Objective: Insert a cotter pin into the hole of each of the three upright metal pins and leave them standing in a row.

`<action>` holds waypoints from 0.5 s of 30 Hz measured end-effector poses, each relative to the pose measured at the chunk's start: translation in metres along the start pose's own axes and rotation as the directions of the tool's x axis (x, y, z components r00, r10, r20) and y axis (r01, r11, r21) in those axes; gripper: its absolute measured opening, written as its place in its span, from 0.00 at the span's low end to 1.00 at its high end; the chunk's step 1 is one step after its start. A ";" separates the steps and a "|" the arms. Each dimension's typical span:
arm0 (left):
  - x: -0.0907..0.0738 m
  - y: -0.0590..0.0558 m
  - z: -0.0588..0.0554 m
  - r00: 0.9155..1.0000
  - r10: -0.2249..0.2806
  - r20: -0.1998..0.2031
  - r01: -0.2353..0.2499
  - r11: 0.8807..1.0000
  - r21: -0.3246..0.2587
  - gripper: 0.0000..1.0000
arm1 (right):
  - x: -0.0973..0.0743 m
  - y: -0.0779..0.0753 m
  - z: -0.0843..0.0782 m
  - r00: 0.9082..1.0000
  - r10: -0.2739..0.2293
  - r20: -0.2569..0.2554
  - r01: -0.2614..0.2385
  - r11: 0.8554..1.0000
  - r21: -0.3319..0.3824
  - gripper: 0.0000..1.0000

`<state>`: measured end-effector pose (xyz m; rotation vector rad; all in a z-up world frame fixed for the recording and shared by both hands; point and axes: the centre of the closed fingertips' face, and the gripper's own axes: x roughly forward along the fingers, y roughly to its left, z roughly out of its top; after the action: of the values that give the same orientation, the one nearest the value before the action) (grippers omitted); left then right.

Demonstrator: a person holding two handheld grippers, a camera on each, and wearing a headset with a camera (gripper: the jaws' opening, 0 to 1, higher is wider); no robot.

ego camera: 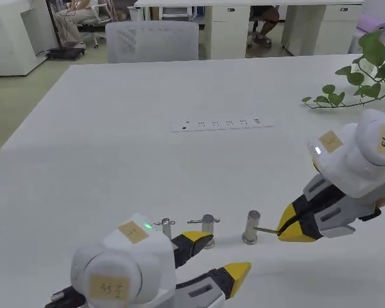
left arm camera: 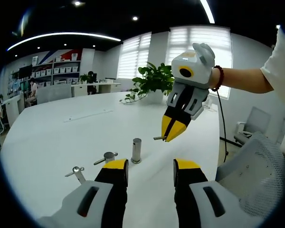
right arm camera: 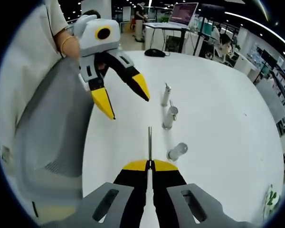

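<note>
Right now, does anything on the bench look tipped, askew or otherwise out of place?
Nothing stands out. All three metal pins stand upright in a row on the white table; two already carry cotter pins, the third is bare, and the right tool holds a cotter pin beside it.

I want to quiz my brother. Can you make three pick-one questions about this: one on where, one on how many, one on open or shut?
1. Where is the loose cotter pin? A in the right gripper; B on the floor; C in a cup.
2. How many metal pins stand upright? A one; B three; C six.
3. The left gripper is: A open; B shut on a pin; C shut on a cup.
Answers: 1 A, its jaws pinch it. 2 B, three stand in a row. 3 A, its jaws stand apart.
</note>
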<state>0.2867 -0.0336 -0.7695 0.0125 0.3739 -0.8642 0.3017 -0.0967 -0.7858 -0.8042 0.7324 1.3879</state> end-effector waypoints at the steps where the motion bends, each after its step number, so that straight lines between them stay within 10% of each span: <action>1: 0.003 0.000 0.000 1.000 0.003 -0.004 -0.003 1.000 -0.001 0.37 | 0.000 -0.003 -0.002 1.000 -0.006 -0.007 0.006 1.000 0.001 0.03; 15: 0.033 0.010 -0.012 0.998 0.054 -0.035 -0.054 0.999 0.001 0.37 | 0.003 -0.032 -0.030 0.994 -0.041 -0.100 0.042 0.999 0.002 0.03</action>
<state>0.3100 -0.0494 -0.7924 0.0378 0.4050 -0.8114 0.3344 -0.1207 -0.8027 -0.8864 0.7914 1.3160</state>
